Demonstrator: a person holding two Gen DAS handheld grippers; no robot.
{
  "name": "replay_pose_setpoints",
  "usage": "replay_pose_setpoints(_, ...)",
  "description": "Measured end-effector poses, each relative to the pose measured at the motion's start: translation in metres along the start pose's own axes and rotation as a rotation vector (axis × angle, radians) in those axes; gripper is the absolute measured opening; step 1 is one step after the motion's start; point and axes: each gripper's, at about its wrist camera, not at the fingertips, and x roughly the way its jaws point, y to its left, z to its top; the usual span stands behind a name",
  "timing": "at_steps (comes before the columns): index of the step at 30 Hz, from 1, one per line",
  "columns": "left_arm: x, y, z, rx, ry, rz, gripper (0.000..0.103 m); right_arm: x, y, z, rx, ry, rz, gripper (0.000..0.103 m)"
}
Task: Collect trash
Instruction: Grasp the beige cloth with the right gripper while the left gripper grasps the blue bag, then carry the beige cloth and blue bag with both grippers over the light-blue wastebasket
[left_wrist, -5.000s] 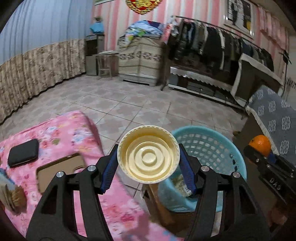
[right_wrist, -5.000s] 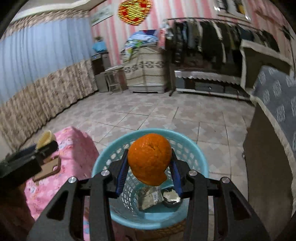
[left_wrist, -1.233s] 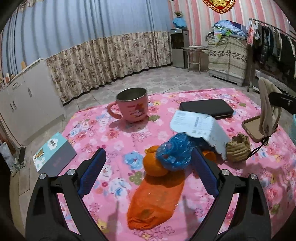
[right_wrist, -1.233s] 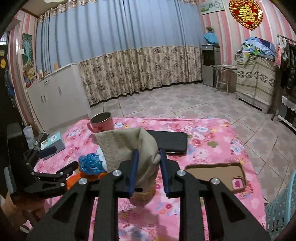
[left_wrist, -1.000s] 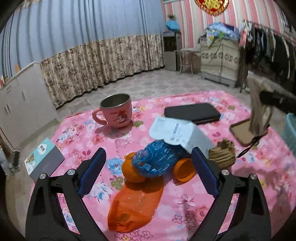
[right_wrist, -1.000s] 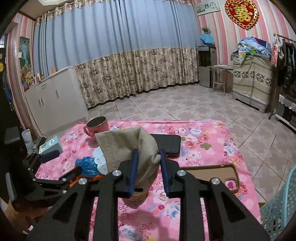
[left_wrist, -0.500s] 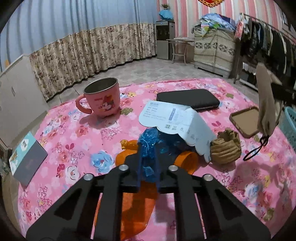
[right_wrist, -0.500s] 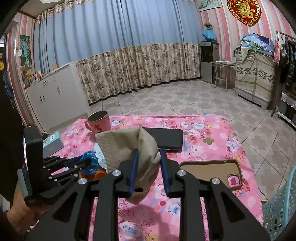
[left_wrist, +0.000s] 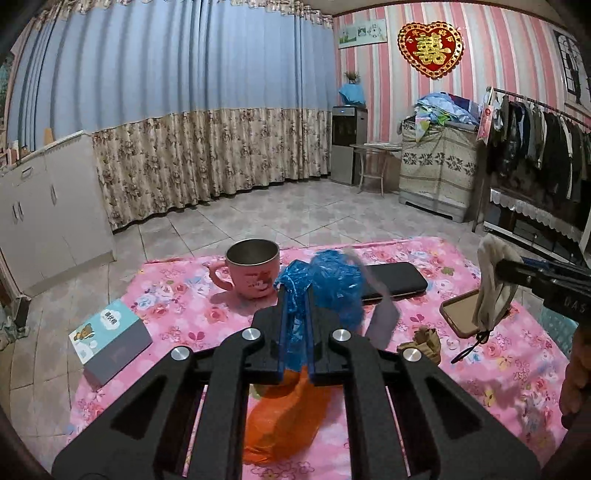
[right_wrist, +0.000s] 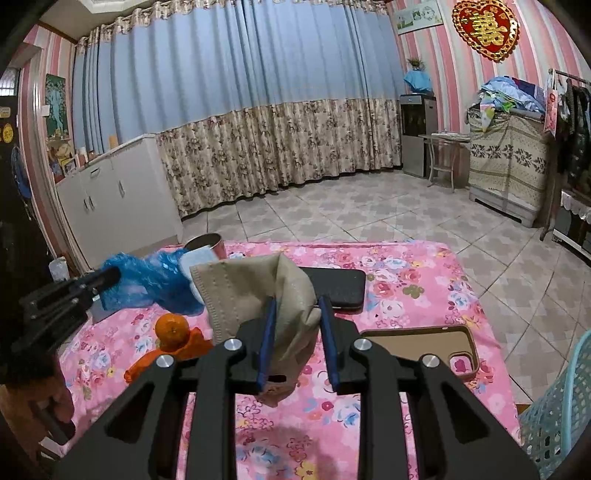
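My left gripper (left_wrist: 295, 295) is shut on a crumpled blue plastic bag (left_wrist: 328, 288) and holds it above the pink flowered table (left_wrist: 184, 314); a white paper slip (left_wrist: 384, 314) hangs blurred from it. The bag also shows in the right wrist view (right_wrist: 147, 280). My right gripper (right_wrist: 297, 306) is shut on a beige face mask (right_wrist: 251, 295), held above the table; the mask also shows at the right of the left wrist view (left_wrist: 491, 284). An orange (right_wrist: 171, 328) lies on an orange plastic bag (left_wrist: 288, 413). A small crumpled brown wrapper (left_wrist: 424, 343) lies on the table.
A pink mug (left_wrist: 253, 273), a black phone (left_wrist: 395, 282), a tan phone case (right_wrist: 417, 350) and a small box (left_wrist: 110, 339) lie on the table. A teal basket (right_wrist: 557, 413) stands off the table's right edge. Tiled floor lies beyond.
My left gripper has closed on the blue bag and lifted it off the oranges, with the paper slip swinging. My right gripper still holds the mask and has hardly moved.
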Motion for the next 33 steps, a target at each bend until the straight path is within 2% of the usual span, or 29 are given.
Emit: replay_pose_setpoints(33, -0.0035, 0.0047, -0.0008, -0.046, 0.0, -0.018, 0.006, -0.0043, 0.0028, 0.0012, -0.005, -0.007, -0.014, 0.024)
